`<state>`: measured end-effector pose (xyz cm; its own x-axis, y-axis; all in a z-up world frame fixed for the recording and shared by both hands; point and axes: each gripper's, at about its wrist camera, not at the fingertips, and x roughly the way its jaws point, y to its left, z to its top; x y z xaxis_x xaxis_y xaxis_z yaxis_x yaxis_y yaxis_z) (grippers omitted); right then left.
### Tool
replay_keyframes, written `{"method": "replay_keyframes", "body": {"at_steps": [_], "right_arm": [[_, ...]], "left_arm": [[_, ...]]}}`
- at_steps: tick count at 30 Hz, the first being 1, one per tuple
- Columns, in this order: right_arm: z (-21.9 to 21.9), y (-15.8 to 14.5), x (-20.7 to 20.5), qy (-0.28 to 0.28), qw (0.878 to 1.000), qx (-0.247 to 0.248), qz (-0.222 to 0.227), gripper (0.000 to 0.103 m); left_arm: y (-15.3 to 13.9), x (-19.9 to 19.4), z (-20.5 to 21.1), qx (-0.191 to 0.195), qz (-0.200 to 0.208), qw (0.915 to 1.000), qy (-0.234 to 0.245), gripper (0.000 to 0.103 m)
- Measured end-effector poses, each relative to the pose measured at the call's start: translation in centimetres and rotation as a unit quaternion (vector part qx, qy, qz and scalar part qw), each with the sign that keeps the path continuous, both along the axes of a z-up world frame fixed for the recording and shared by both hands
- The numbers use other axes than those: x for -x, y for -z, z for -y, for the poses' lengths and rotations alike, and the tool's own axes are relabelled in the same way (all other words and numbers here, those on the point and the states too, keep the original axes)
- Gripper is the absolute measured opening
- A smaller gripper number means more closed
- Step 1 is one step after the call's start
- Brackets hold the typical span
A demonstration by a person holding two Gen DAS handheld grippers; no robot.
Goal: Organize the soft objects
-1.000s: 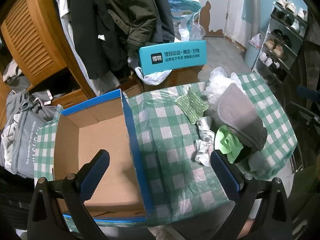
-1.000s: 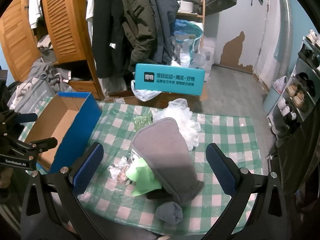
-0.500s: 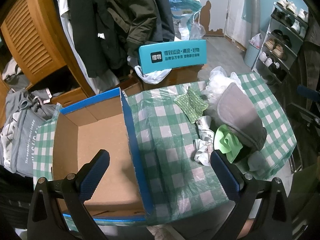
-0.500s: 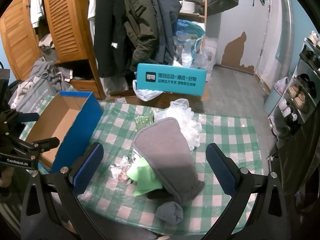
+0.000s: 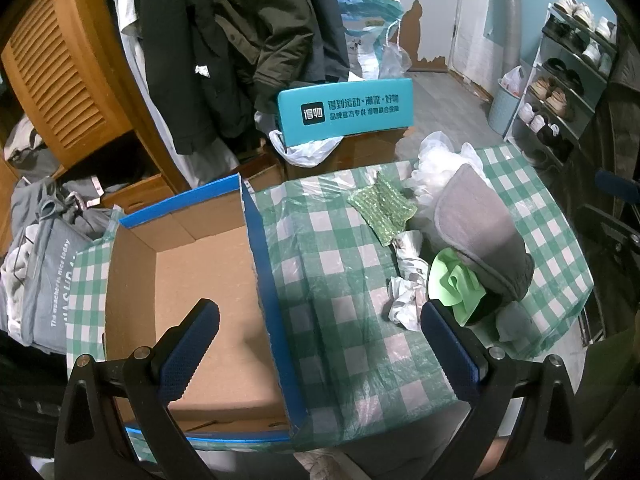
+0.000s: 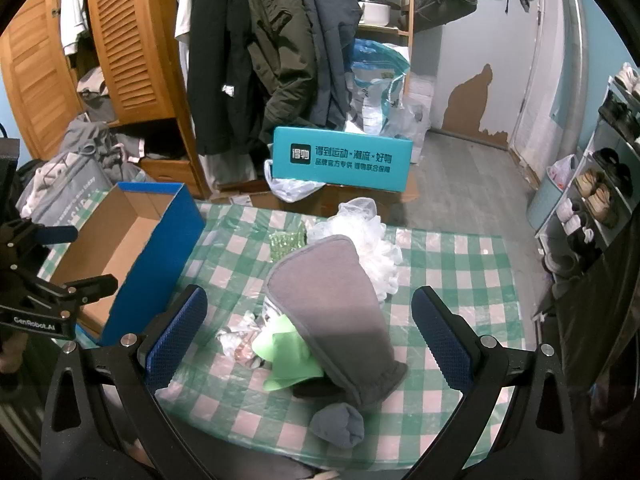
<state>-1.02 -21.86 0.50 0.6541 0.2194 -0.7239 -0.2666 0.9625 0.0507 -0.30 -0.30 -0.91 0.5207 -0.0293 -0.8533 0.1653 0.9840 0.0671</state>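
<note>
A heap of soft things lies on the green checked tablecloth (image 6: pixel 452 276): a grey mitt (image 6: pixel 336 300) on top, a light green cloth (image 6: pixel 286 354) under it, a white mesh puff (image 6: pixel 372 248) behind, a green scrubber (image 5: pixel 382 206), crumpled white plastic (image 5: pixel 406 280) and a rolled grey sock (image 6: pixel 338 426). An open blue cardboard box (image 5: pixel 192 280) stands at the table's left, with nothing inside. My left gripper (image 5: pixel 320 344) is open above the box's right wall. My right gripper (image 6: pixel 308 332) is open, straddling the heap from above.
A teal box (image 6: pixel 342 160) stands on a carton behind the table. Coats (image 6: pixel 256 52) hang at the back beside a wooden wardrobe (image 6: pixel 120 40). A shoe rack (image 6: pixel 604 168) lines the right wall. A grey bag (image 5: pixel 44 280) with clothes sits left of the table.
Both views have shifted only slightly. The left gripper has drifted a little; the right one has eased a bit toward the heap. Nothing on the table has moved.
</note>
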Motion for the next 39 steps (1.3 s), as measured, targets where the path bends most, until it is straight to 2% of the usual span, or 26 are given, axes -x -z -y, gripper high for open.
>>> {"method": "replay_keyframes", "body": {"at_steps": [39], "right_arm": [[-0.7, 0.3, 0.4, 0.002, 1.0, 0.006, -0.004, 0.101]], "left_arm": [[0.4, 0.6, 0.6, 0.0, -0.007, 1.0, 0.004, 0.102]]}}
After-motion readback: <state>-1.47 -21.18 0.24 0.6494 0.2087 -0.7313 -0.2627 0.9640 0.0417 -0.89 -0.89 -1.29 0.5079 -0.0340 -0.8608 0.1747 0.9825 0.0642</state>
